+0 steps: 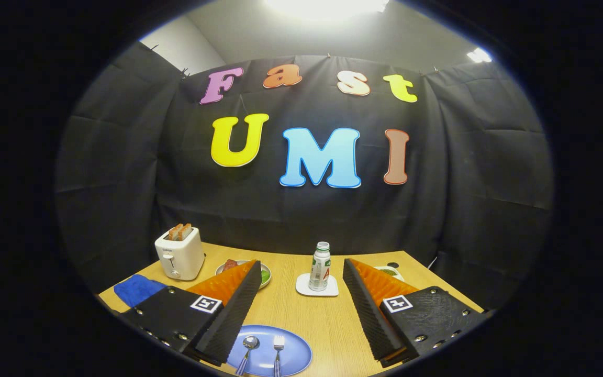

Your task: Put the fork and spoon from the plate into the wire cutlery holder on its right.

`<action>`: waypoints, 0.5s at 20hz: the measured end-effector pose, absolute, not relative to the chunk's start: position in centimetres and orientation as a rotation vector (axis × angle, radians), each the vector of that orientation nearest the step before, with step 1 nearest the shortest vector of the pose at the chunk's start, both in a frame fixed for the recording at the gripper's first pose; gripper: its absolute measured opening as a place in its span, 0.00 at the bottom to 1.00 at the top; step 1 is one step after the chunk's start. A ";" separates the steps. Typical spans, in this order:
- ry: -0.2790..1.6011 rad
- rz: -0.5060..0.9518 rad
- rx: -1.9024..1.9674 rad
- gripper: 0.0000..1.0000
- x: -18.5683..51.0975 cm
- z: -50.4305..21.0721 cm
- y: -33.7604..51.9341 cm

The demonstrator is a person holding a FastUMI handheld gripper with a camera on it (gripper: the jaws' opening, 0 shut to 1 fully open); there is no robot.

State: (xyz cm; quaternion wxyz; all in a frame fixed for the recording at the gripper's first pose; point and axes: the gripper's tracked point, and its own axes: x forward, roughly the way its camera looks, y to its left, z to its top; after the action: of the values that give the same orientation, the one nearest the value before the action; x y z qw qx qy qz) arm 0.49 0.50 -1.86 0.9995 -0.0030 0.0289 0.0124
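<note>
Two pieces to move: a spoon and a fork, lying side by side on a blue plate at the near edge of the table, spoon on the left, handles toward the camera. Tongs spread wide, holding nothing, well above the plate; the plate sits low between the fingers, nearer the left one.

Wire holder not picked out with any certainty; something pale lies behind the right finger, too hidden to call.

Risks, as judged:
- Fork and spoon lie close together, so a wide grab may catch both or knock one off the plate.
- Flat thin metal on a smooth plate could slide or tip out of the pinch.
- A bottle on a white coaster stands just ahead; a sweep rightward could topple it.
- Toaster, blue cloth and a food dish crowd the left.
</note>
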 end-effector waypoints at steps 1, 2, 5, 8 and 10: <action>0.070 0.030 -0.012 0.96 0.6 -2.1 0.6; 0.083 0.036 -0.015 0.96 0.6 -2.4 0.7; 0.116 0.045 -0.036 0.96 0.6 -3.4 0.8; 0.257 0.086 -0.064 0.96 0.8 -7.3 1.8; 0.330 0.107 -0.098 0.96 0.7 -8.8 2.1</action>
State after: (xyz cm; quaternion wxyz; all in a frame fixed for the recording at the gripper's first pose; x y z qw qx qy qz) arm 0.67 2.07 -8.80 0.9838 -0.0486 0.1641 0.0530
